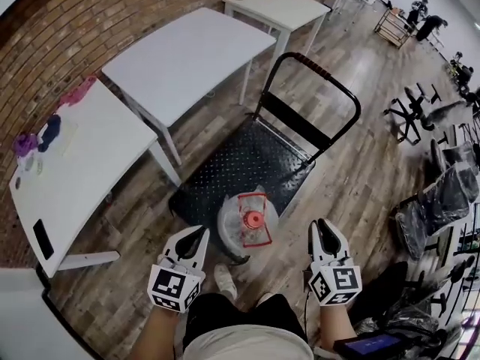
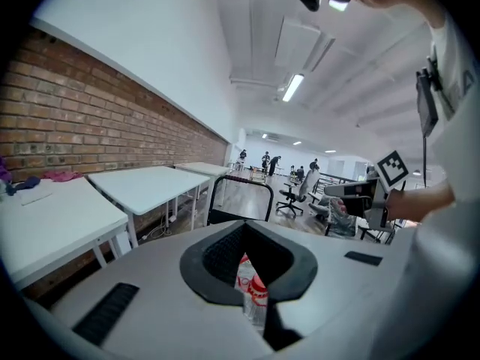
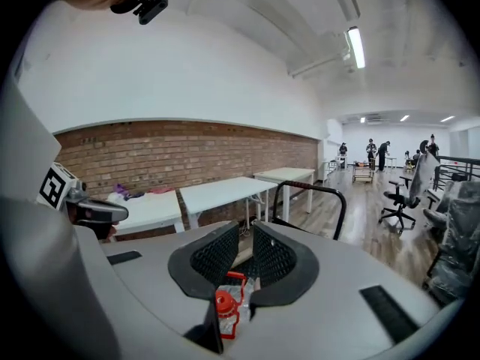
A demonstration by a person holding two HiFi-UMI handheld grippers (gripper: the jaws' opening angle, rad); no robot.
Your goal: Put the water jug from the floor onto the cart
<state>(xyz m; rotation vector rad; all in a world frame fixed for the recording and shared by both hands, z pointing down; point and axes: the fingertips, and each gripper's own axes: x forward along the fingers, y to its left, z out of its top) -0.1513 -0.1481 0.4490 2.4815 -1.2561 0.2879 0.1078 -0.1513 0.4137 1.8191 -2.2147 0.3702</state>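
Note:
The water jug (image 1: 249, 220) is clear plastic with a red cap and a red carry handle. It stands upright at the near end of the black cart deck (image 1: 255, 152). Both grippers hang apart from it, close to my body. My left gripper (image 1: 193, 240) is left of the jug, its fingertips meeting with nothing between them. My right gripper (image 1: 324, 231) is right of the jug, jaws a narrow gap apart and empty. In the left gripper view the jug (image 2: 251, 287) shows below the gripper (image 2: 244, 227). In the right gripper view the jug (image 3: 229, 302) lies under the gripper (image 3: 246, 235).
The cart's black push handle (image 1: 319, 70) rises at its far end. White tables (image 1: 187, 58) (image 1: 75, 163) line the brick wall on the left. Office chairs (image 1: 442, 201) crowd the right side. My shoe (image 1: 223, 280) is on the wood floor just in front of the cart.

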